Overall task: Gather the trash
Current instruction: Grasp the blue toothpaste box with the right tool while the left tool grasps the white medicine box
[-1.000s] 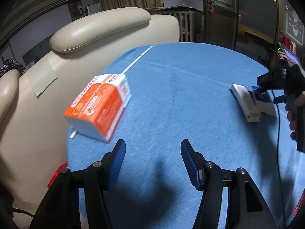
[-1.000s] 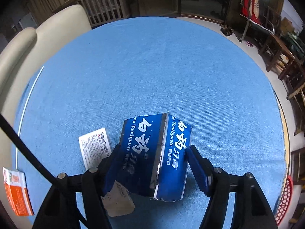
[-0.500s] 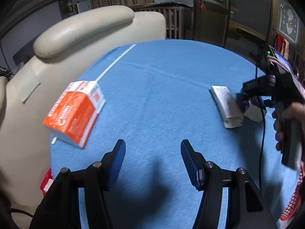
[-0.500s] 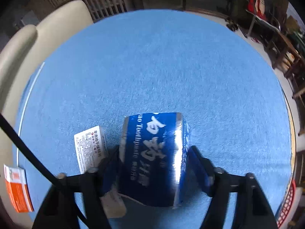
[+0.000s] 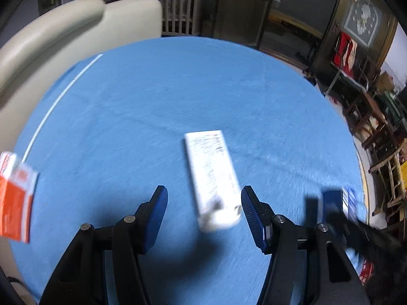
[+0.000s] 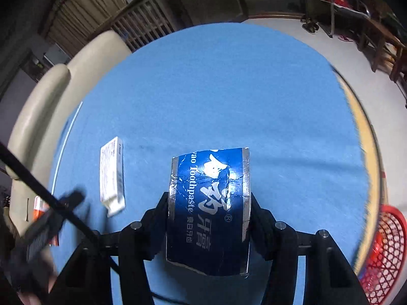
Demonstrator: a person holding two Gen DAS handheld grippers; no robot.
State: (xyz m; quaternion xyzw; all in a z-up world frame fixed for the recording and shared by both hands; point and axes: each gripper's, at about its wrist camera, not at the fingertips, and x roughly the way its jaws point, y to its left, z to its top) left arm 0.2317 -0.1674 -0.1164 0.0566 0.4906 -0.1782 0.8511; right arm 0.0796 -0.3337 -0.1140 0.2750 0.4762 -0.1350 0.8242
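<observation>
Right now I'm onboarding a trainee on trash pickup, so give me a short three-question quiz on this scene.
1. True or false: the right gripper is shut on the blue toothpaste box.
2. What lies ahead of the open left gripper? A) orange carton B) white box C) red basket
3. Fill in: the red basket sits past the table's ____ edge in the right wrist view.

Key:
1. True
2. B, the white box; the orange carton lies far to the left.
3. Right
</observation>
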